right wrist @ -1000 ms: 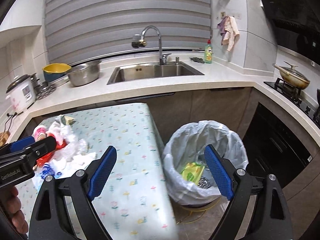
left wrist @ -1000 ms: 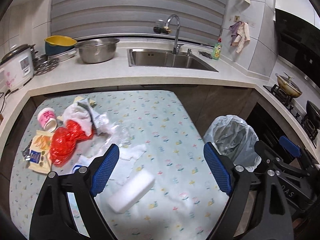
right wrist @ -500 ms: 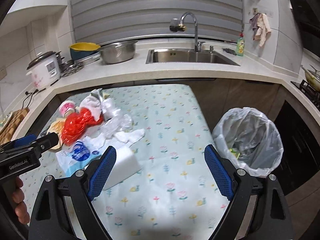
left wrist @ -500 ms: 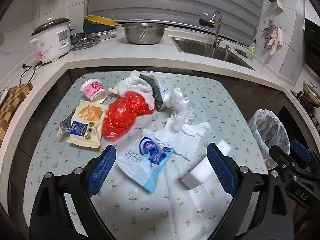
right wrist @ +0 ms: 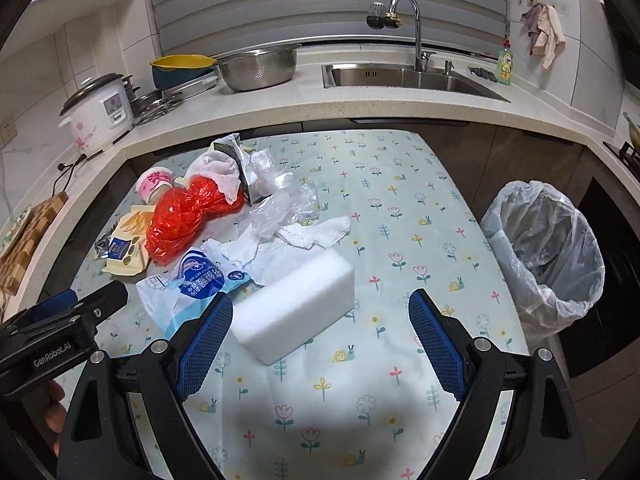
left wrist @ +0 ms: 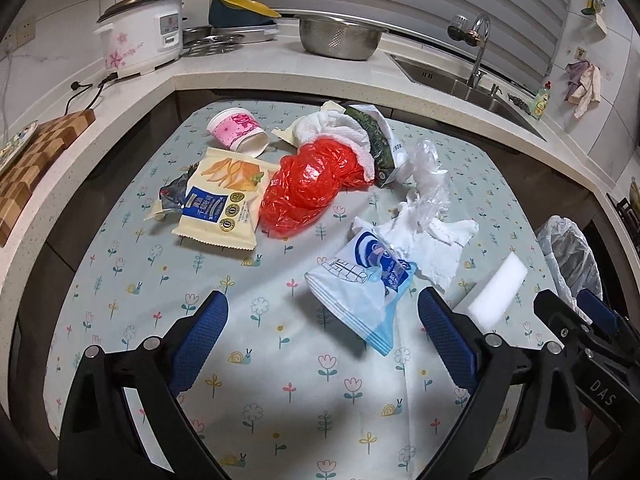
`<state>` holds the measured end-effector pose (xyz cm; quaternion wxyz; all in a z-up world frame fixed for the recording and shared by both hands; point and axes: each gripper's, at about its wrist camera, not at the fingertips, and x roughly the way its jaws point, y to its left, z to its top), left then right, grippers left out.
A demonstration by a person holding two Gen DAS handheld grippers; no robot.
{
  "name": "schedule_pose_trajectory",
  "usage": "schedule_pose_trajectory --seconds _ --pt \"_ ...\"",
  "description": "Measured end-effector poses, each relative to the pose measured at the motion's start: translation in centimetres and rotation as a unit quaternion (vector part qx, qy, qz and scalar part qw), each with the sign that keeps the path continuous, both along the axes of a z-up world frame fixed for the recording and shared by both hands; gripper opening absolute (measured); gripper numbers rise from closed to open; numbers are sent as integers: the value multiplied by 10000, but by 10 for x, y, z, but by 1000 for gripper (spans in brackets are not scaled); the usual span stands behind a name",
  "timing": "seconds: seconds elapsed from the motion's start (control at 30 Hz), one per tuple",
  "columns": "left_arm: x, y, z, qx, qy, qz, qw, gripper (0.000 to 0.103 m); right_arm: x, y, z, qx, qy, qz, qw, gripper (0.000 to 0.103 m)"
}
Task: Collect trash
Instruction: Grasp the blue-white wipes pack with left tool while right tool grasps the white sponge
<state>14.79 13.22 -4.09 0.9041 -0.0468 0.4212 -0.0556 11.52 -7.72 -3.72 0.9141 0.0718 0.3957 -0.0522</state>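
Trash lies on the flowered tablecloth (left wrist: 280, 380): a red plastic bag (left wrist: 308, 188), a yellow snack packet (left wrist: 224, 208), a pink cup (left wrist: 236, 130) on its side, white paper towels (left wrist: 428, 248), clear plastic (right wrist: 280, 208), a blue-and-white wrapper (left wrist: 360, 292) and a white foam block (right wrist: 296, 304). My left gripper (left wrist: 322, 344) hovers over the near cloth with its jaws opening and nothing between them; the wrapper lies just beyond. My right gripper (right wrist: 320, 340) is open, with the foam block just ahead of its left finger. A lined trash bin (right wrist: 548, 256) stands off the table's right side.
Behind the table runs a counter (right wrist: 304, 104) with a rice cooker (left wrist: 140, 32), a steel colander (left wrist: 340, 38), a yellow-rimmed bowl (right wrist: 180, 68) and a sink (right wrist: 404, 78). A checkered cutting board (left wrist: 32, 160) lies at left. A hand (right wrist: 56, 408) grips the left tool.
Both views have swung left and lower, from the bin toward the trash pile. The wrapper and foam block now sit much closer to the fingers. The left jaws stand slightly wider.
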Motion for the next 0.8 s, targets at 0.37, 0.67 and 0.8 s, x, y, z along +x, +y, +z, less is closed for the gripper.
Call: schedule_pose_trajectory --seconds 0.37,0.67,0.8 --pt "21 11 -18 -155 259 42 9995 92 43 3 -30 486 493 -907 9935 86" --pt "49 4 -47 -355 710 -83 9968 92 51 12 -54 472 837 -606 9935 86" --pt "57 1 -59 -584 916 -135 9940 92 49 2 -52 645 863 -457 9931 81"
